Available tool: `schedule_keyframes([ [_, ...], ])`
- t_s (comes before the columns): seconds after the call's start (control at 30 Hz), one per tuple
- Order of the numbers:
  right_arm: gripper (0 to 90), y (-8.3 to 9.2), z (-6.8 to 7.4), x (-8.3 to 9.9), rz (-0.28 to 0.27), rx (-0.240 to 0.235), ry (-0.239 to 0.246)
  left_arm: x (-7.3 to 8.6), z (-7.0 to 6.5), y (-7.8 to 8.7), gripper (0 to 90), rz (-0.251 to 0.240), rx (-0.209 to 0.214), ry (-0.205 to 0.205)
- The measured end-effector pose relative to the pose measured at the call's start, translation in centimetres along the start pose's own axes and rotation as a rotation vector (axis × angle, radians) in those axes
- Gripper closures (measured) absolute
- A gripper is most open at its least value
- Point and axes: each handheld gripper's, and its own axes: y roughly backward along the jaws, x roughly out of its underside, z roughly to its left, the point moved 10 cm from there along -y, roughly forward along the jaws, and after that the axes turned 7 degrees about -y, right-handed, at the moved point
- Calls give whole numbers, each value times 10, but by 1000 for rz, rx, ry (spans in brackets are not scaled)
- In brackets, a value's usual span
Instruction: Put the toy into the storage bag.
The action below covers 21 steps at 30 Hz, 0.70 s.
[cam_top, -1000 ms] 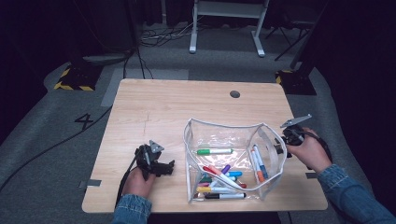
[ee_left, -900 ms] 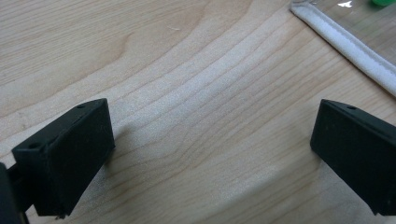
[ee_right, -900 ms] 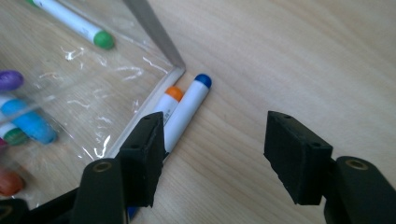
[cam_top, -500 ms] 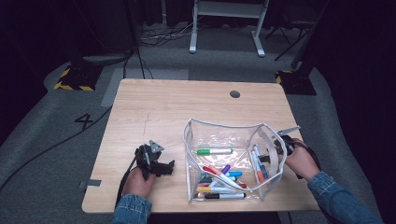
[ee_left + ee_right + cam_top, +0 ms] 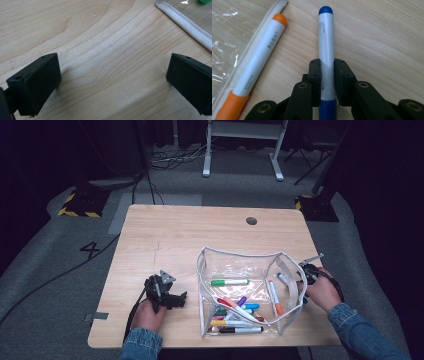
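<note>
The right tool [image 5: 327, 75] has just been closing and now pinches a blue marker [image 5: 326, 47] lying on the counter [image 5: 382, 37], seemingly inside the clear pouch [image 5: 210, 270]. An orange marker [image 5: 259, 55] lies just beside it. The left tool [image 5: 112, 82] rests spread over bare wood.

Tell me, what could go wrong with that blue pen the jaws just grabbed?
The right gripper has just closed its jaws on the blue pen near its tail end, so the long front could droop or twist when lifted. The orange pen lies right beside it and might get nudged. In the high view, the pouch rim stands close to that hand, so a careless lift could snag it and spill the pens inside.
</note>
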Motion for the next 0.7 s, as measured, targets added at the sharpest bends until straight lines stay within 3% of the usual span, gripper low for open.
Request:
schedule_keyframes([
  [0.17, 773, 11, 2, -3, -16, -25, -13, 0, 0, 0, 0, 0, 0, 0],
  [0.5, 773, 67, 4, -21, -86, -55, 7, 0, 0, 0, 0, 0, 0, 1],
  [0.7, 773, 97, 10, -31, -119, -55, 49, 0, 0, 0, 0, 0, 0, 0],
])
